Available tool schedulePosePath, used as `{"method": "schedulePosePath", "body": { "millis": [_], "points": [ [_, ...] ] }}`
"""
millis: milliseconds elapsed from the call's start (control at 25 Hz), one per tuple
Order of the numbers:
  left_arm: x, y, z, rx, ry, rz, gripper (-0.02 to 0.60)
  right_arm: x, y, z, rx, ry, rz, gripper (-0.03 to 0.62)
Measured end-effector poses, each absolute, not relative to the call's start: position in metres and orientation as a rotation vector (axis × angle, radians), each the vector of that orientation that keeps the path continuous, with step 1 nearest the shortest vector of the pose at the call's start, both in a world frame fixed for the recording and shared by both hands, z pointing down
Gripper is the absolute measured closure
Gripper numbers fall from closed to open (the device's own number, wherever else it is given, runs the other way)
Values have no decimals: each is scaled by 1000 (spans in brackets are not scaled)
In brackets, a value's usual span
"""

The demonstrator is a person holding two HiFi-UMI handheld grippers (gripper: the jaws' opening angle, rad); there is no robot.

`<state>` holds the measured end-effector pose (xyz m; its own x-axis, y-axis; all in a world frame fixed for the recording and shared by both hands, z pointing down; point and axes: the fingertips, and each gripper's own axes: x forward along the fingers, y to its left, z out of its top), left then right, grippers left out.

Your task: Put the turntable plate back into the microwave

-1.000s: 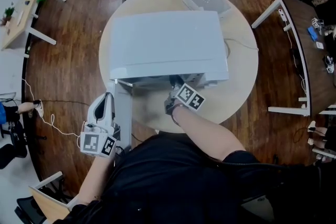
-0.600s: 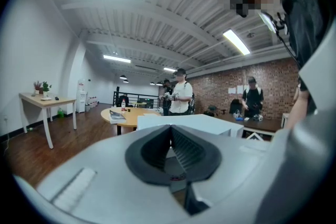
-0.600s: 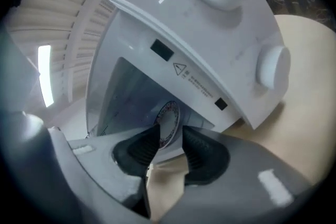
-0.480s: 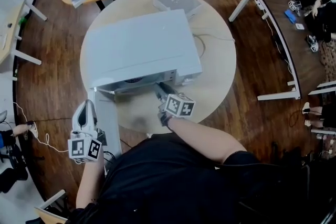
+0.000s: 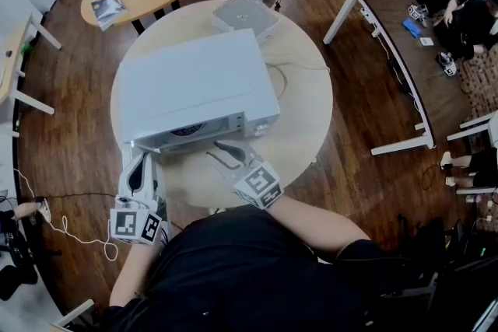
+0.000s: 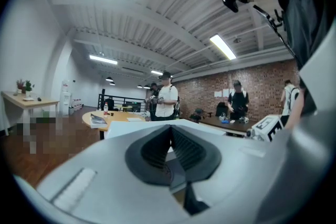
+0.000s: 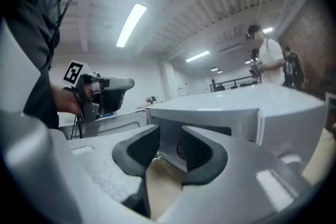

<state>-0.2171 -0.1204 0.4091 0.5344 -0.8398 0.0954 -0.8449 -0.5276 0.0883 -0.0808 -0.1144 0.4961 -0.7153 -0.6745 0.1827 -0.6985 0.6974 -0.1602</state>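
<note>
Microwave [image 5: 194, 82] with door [image 7: 118, 119] open: left gripper [image 5: 140, 161], jaws together, at the door; right gripper [image 5: 215, 150], jaws apart and empty, risks being struck on closing.

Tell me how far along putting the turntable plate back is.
Done, apparently: a dark shape, probably the turntable plate, lies inside the microwave. In hand: the right hand-held gripper is open and empty before the opening; the left hand-held gripper is at the open door. Left: closing the door.
</note>
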Motion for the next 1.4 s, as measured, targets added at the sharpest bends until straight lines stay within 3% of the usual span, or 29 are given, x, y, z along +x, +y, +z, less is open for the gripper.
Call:
{"method": "schedulePosePath", "body": {
  "millis": [120, 400, 680, 1400],
  "points": [
    [-197, -118, 416, 2670, -1376, 74, 577, -77, -108, 480, 1156, -2779, 184, 496],
    [-159, -107, 425, 2757, -1236, 101, 577, -33, -100, 501, 1298, -2626, 211, 591],
    [-141, -99, 432, 2827, -1140, 135, 577, 5, -90, 525, 1459, -2456, 221, 592],
    [-142, -95, 463, 2761, -1019, 157, 578, 9, -76, 535, 1543, -2367, 266, 592]
  ]
}}
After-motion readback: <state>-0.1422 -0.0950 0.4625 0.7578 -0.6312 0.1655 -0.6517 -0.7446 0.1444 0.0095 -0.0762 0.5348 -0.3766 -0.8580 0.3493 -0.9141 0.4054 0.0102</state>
